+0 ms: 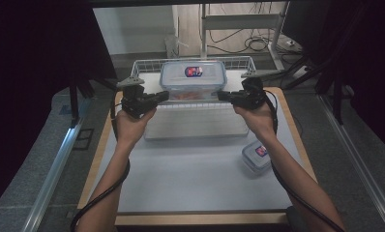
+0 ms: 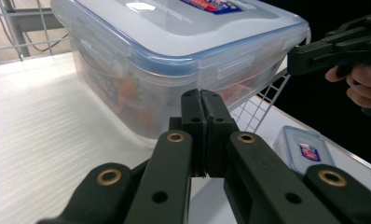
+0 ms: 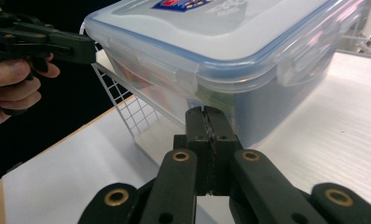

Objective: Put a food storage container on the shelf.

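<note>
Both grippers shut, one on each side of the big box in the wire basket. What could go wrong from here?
1. The left gripper and right gripper are shut with nothing between their jaws, so a lift would depend on squeezing the big box from both sides; its smooth plastic walls might slip.
2. The wire basket rim is close to both grippers and might snag them.
3. The small box lies beside the right forearm; pulling back might knock it.

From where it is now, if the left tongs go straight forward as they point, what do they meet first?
Most likely the near side wall of the large clear container, below its blue-rimmed lid. The left tongs, shut and empty, point at it; the remaining gap is unclear.
</note>
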The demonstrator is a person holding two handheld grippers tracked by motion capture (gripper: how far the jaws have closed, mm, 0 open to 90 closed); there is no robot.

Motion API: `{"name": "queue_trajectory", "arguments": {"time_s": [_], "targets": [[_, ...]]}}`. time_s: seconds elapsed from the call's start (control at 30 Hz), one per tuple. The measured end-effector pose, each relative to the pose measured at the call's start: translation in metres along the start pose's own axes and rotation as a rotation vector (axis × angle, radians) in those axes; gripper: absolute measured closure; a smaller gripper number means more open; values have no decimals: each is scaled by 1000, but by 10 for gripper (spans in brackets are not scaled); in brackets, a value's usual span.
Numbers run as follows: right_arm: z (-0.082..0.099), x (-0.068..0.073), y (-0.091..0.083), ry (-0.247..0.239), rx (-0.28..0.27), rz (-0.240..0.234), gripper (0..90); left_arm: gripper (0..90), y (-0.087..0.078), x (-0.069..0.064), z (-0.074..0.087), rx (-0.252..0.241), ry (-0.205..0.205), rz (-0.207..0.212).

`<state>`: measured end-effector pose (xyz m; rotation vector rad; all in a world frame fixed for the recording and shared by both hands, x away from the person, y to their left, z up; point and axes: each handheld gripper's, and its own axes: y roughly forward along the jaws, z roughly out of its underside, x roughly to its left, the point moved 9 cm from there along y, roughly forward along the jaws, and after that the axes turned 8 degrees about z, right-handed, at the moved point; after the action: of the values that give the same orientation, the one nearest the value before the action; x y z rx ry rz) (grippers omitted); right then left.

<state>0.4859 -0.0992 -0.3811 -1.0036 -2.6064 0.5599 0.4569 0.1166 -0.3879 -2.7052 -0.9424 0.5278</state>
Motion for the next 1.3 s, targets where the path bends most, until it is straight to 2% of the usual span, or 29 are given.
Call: {"name": "queue_trajectory", "arguments": {"time_s": [0.33,0.43,0.5,0.53,0.63,0.77,1.0,1.03,1.1,1.3], "targets": [[-2,-3,5,9,6,14,897,871,6,2,-2,2,-15,-1],[-2,-2,4,7,-2,9,892,854,5,-4,1,6,-9,13],[1,2,2,-5,-3,3,867,819,2,-12,5,15,17,16],[1,2,2,-5,-3,3,867,802,2,-12,5,15,17,16],[7,7,-2,-24,-4,-1,812,756,-1,-22,10,21,37,13],[19,15,-9,-58,11,-6,717,681,-5,-31,22,50,75,-8],[49,25,-20,-117,40,11,600,542,-9,-44,48,83,92,-26],[59,28,-23,-125,53,10,564,509,-9,-46,53,91,93,-25],[63,29,-24,-128,58,8,555,499,-10,-50,61,101,100,-27],[91,32,-35,-162,74,32,470,392,-13,-62,88,139,126,-62]]}}
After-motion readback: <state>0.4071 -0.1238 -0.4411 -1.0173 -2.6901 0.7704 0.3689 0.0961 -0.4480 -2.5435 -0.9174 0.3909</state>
